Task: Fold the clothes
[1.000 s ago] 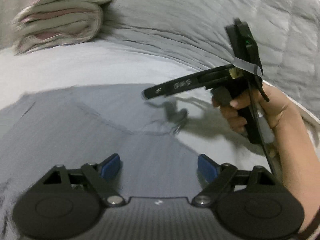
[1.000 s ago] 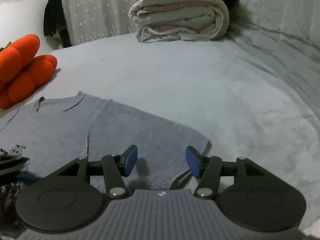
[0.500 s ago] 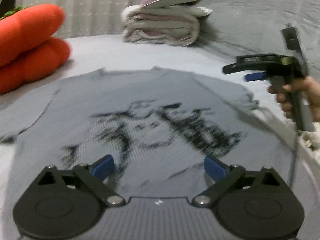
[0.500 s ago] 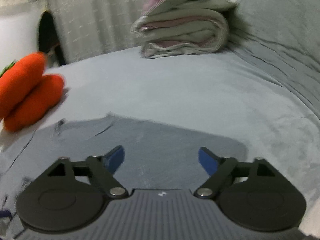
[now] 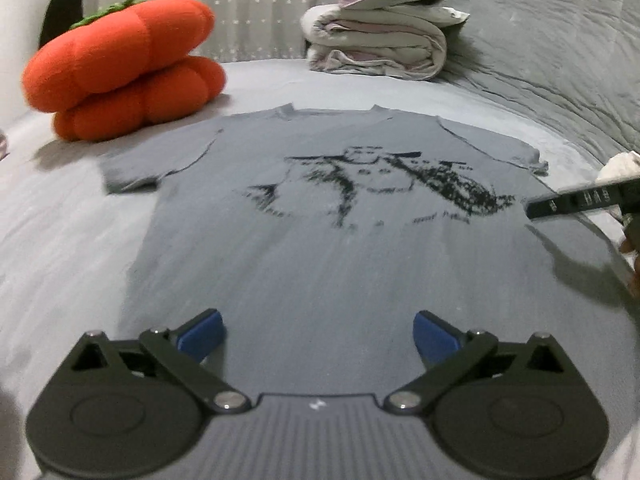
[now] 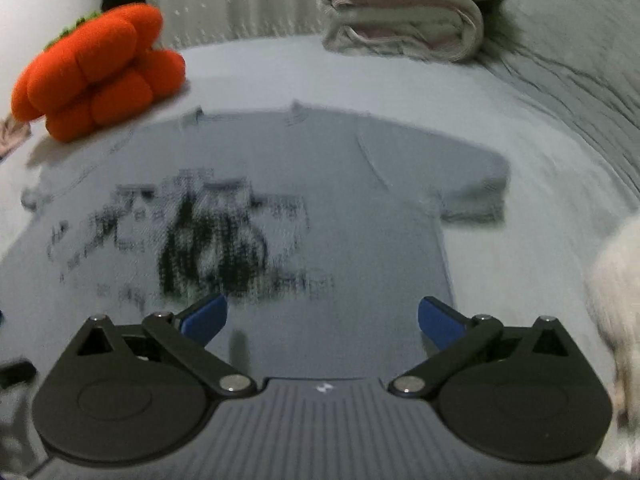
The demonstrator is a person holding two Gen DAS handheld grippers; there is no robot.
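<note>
A grey T-shirt (image 5: 320, 248) with a black print lies flat and face up on the bed, collar at the far end and both sleeves spread. My left gripper (image 5: 316, 332) hovers over the shirt's lower part. Its jaws are opening wide, and only the flat cloth shows below the blue pads. In the right wrist view the same T-shirt (image 6: 360, 200) is blurred. My right gripper (image 6: 322, 320) hangs over its lower right part, its jaws also opening with nothing gripped. The right gripper (image 5: 580, 200) also shows at the right edge of the left wrist view.
An orange plush pumpkin cushion (image 5: 120, 68) sits at the far left beside the shirt. A folded quilt (image 5: 380, 48) with a purple pillow on top lies behind the collar. A grey quilted blanket (image 5: 560, 60) rises on the right. Something white and fuzzy (image 6: 616, 300) is blurred at the right edge.
Both grippers have drawn back from the right sleeve to the shirt's lower part. The left view has swung round onto the whole printed front. Both pairs of jaws stand wider.
</note>
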